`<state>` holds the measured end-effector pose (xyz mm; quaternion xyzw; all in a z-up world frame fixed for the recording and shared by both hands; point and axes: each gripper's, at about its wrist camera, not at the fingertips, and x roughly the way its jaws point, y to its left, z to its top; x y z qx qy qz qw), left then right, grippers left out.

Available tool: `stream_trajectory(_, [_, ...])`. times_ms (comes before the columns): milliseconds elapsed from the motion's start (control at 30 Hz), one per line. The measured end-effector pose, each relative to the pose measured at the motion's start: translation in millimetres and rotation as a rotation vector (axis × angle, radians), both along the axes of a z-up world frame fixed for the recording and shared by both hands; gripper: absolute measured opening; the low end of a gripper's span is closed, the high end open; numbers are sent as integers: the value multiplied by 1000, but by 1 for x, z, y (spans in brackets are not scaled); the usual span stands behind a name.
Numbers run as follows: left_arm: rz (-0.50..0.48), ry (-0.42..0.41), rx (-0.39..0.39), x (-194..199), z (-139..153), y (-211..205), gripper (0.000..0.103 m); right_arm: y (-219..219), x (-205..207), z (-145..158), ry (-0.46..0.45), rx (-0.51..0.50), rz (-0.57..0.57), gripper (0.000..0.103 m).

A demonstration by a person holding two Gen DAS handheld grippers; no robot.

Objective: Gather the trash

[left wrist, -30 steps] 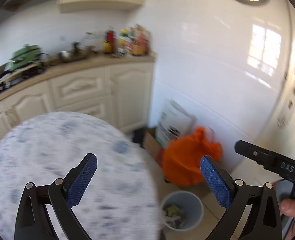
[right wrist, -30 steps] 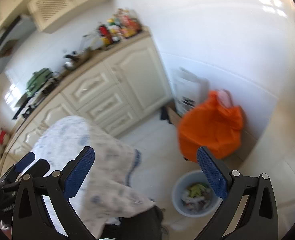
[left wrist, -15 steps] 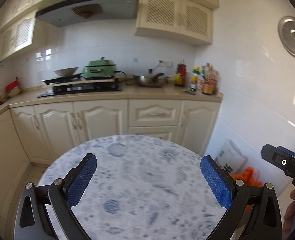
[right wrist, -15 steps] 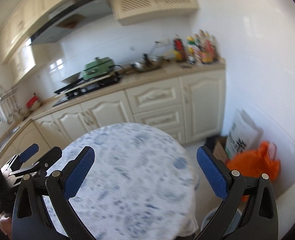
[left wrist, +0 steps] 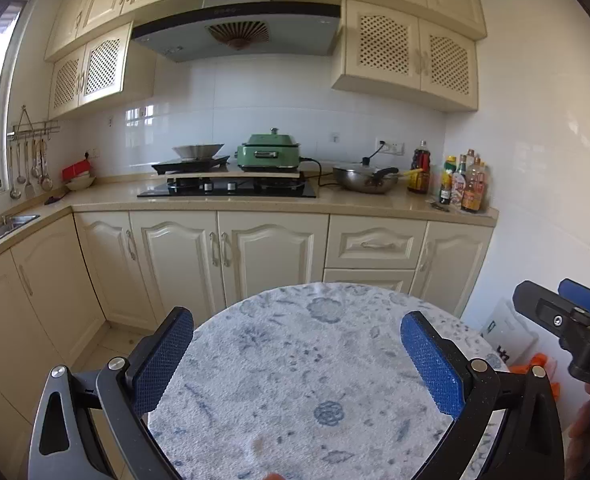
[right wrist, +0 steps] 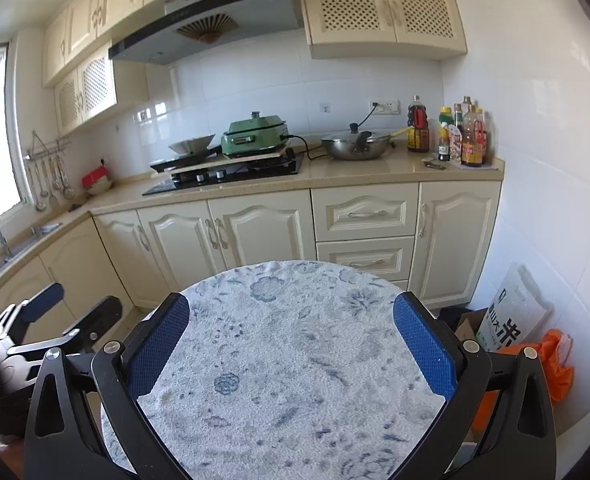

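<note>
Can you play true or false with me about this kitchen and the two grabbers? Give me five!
1. The left gripper is wide open. True.
2. The right gripper is squeezing a piece of trash. False: it is open and holds nothing.
3. The green cooker sits on the floor. False: it stands on a board over the stove.
4. The round table has a white cloth with blue flowers. True.
5. The orange bag is on the counter by the bottles. False: it is down on the floor by the wall.
</note>
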<state>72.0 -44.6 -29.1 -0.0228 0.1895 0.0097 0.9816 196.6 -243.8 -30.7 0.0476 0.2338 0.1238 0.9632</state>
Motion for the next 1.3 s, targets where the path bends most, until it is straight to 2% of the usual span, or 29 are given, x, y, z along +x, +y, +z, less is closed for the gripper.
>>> stream_trajectory(433, [74,17,-24,-1,-5,27,102,29,1,-12,-20,-65,-17,103])
stream_trajectory(567, [51,7,-40,-2,-6,24,102,29,0,-12,-28,-76,-29,103])
stream_trajectory(967, [22,-22,-8,-11,-8,3,102,20,-1,-6,-42,-65,-42,103])
stream_trajectory(1300, [33,-32,6,-14,-11,-2,102,16,0,-3,-49,-55,-43,103])
